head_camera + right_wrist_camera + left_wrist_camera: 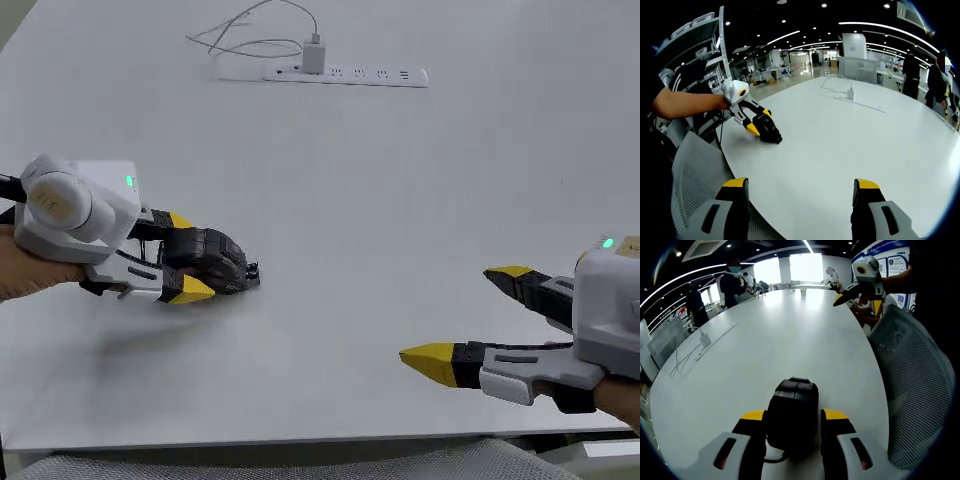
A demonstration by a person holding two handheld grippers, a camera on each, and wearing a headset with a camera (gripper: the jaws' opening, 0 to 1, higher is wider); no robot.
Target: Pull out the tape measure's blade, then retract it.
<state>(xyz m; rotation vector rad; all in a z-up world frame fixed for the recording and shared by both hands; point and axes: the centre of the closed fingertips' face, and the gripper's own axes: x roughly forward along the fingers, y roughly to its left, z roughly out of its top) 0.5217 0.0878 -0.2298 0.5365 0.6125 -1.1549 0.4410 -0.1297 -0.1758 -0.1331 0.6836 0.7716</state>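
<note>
Tape measure (218, 260) clamped in left tongs (188, 255) (on white table (380, 200)), right tongs (468, 315) spread, well apart

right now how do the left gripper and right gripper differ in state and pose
The left gripper's jaws are closed around the black tape measure, which sits on the table; the right gripper's jaws are spread wide with nothing between them. In the head view the left gripper points right, while the right gripper points left, toward it. Both have white bodies and yellow-tipped black jaws.
</note>
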